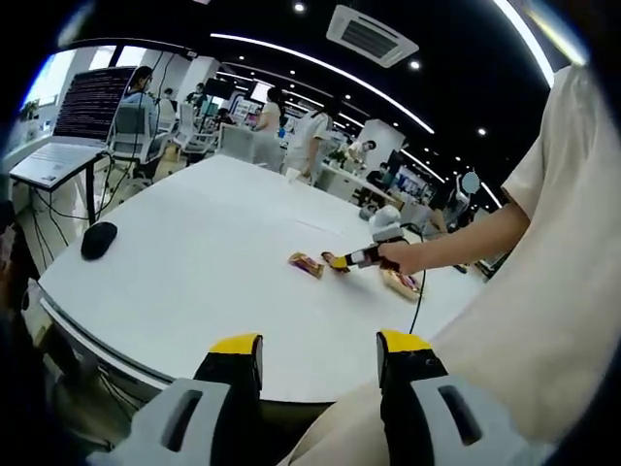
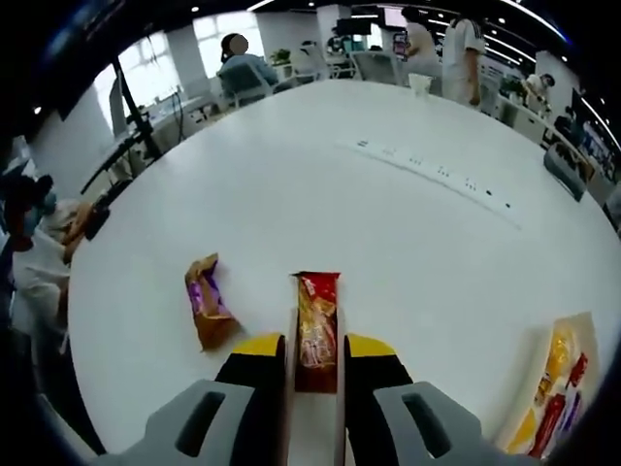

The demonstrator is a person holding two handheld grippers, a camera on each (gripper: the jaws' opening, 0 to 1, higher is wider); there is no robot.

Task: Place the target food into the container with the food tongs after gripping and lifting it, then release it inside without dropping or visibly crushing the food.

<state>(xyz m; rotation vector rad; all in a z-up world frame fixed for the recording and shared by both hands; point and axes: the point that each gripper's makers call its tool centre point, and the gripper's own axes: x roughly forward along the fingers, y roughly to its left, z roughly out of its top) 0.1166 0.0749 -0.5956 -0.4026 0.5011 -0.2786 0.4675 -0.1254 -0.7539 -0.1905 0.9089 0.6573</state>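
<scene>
Red-wrapped snack (image 2: 316, 325) lay on the bench (image 2: 408, 243) between the right tongs (image 2: 314, 361), which bracketed it without clearly pinching yet; left tongs (image 1: 320, 351) hung spread. Grasp step, seemingly. Next: close gently, lift, carry to the tray (image 2: 553, 388) at right.

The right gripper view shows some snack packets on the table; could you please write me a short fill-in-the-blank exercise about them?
1. The red snack packet lies between the two jaws of the ____ claw.
2. The purple and orange packet lies on the ____ table.
3. The left claw is ____ and holds nothing.

Missing words: right; white; open
</scene>
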